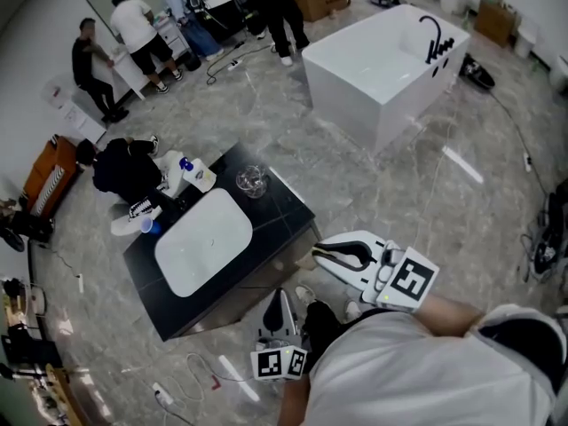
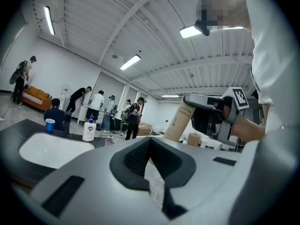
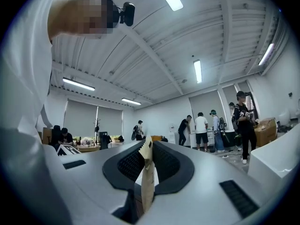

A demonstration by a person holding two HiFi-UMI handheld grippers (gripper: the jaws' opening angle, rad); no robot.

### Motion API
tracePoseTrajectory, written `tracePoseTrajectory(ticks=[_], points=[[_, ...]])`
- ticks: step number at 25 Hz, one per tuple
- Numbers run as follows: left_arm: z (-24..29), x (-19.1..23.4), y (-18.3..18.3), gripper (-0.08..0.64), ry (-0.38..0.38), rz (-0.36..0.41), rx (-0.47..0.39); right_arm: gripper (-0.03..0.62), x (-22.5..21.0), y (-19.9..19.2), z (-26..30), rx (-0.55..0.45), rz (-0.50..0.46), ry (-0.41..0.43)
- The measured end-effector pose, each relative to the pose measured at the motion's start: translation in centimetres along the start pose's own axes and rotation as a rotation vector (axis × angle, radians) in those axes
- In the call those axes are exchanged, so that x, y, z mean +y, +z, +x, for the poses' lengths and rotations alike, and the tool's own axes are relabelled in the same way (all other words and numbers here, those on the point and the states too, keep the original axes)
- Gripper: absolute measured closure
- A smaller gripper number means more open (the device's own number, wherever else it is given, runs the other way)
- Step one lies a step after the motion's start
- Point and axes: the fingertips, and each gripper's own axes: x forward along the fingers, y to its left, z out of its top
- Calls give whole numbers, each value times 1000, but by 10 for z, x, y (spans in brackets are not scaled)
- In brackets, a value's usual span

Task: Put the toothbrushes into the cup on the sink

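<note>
Left tongs and right tongs each clamp an end of the toothbrush pack, held in the air at 5 o'clock from the glass cup; we judge it light, crushable card with slippery film, best pinched at its flat edges.

Showroom-like hall, freestanding bathtub, sink unit, marble floor

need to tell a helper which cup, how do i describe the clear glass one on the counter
Find the black vanity counter with a white rounded basin sunk in it. The clear glass cup stands on its bare corner nearest the white bathtub. Unlike the blue cup and white soap bottle further along the counter, it is see-through.
</note>
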Motion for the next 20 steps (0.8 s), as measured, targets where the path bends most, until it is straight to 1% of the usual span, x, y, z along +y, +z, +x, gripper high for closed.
tracePoseTrajectory(ticks=[4, 9, 11, 16, 18, 20], points=[[-3, 13, -8, 557, 22, -23, 22, 532, 2, -2, 12, 2, 7, 15], [14, 22, 11, 557, 8, -7, -22, 532, 0, -1, 23, 26, 3, 20], [19, 26, 9, 557, 7, -22, -22, 532, -5, -3, 30, 33, -3, 20], [24, 47, -10, 557, 18, -87, 11, 532, -11, -10, 46, 55, 6, 14], [31, 53, -4, 557, 9, -97, -2, 532, -15, -9, 54, 64, 1, 10], [41, 58, 9, 557, -7, -84, -26, 532, -17, -3, 64, 63, -11, 14]])
